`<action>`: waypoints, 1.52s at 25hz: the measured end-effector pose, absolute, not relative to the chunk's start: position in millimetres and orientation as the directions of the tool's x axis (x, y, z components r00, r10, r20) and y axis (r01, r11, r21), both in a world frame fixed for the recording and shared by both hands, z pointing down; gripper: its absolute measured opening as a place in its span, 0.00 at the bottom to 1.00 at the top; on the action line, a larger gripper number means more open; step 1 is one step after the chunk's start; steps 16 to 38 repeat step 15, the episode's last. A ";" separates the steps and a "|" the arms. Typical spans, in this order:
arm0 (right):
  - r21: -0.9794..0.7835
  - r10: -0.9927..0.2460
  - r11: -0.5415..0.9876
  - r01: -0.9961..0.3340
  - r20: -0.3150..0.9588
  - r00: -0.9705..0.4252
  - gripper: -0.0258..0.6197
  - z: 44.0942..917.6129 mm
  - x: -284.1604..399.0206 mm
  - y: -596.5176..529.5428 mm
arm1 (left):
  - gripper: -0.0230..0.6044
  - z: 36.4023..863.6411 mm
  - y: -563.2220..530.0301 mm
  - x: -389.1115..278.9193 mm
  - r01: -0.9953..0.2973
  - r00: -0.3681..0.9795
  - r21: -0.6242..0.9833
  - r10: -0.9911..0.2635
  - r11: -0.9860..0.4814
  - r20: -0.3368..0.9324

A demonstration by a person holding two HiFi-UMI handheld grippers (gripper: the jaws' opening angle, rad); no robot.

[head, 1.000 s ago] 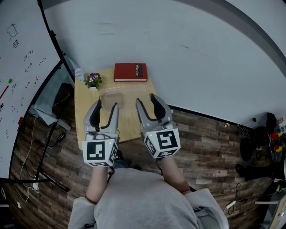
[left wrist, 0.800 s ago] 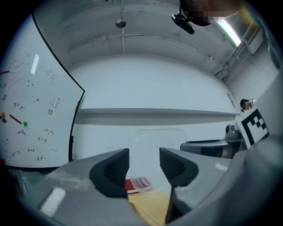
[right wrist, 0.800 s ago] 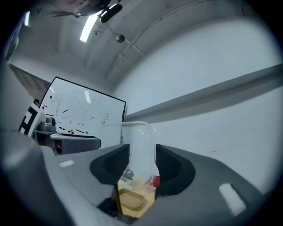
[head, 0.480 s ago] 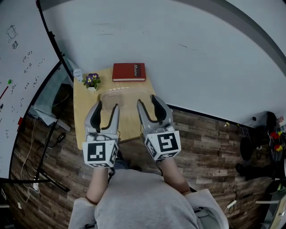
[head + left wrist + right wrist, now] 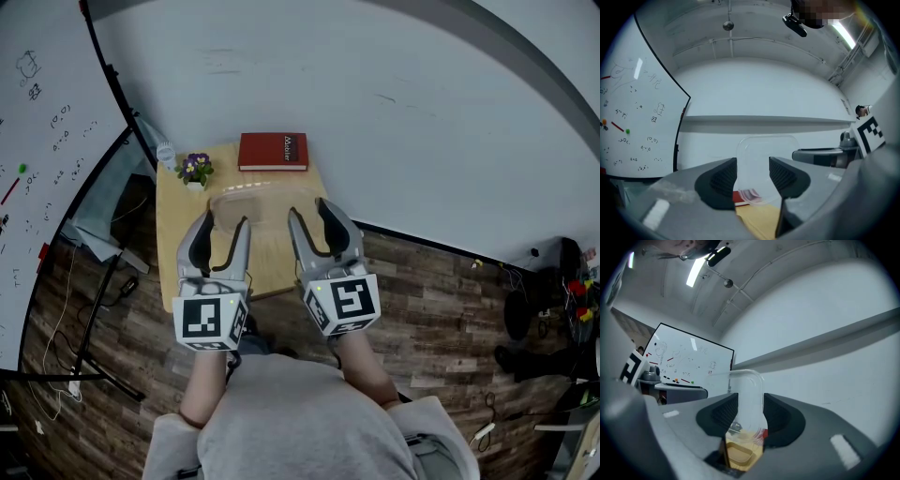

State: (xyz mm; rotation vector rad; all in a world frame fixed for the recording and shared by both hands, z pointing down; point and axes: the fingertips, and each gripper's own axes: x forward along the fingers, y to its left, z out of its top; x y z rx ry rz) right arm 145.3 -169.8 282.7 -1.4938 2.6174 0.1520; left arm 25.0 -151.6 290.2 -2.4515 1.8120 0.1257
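I have both grippers up over the small wooden table (image 5: 178, 246), and between them they carry one clear plastic lid (image 5: 246, 197): the left gripper (image 5: 225, 221) has its jaws drawn in to a narrow gap with the pads pressed on the lid's edge (image 5: 764, 152), and the right gripper (image 5: 307, 208) pinches the opposite edge (image 5: 747, 387) the same way. The lid hangs above the middle of the table, nearer me than the red book (image 5: 274, 150) and the small flower pot (image 5: 195, 170) at the far edge. In the right gripper view a tan tray (image 5: 738, 453) shows just below the lid.
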 end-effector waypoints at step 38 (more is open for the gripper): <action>0.031 -0.841 0.518 -0.855 -0.160 -0.516 0.30 281.1 140.7 -177.2 | 0.38 289.3 -158.1 21.1 -0.959 0.282 -0.027 -0.952 -0.281 -0.116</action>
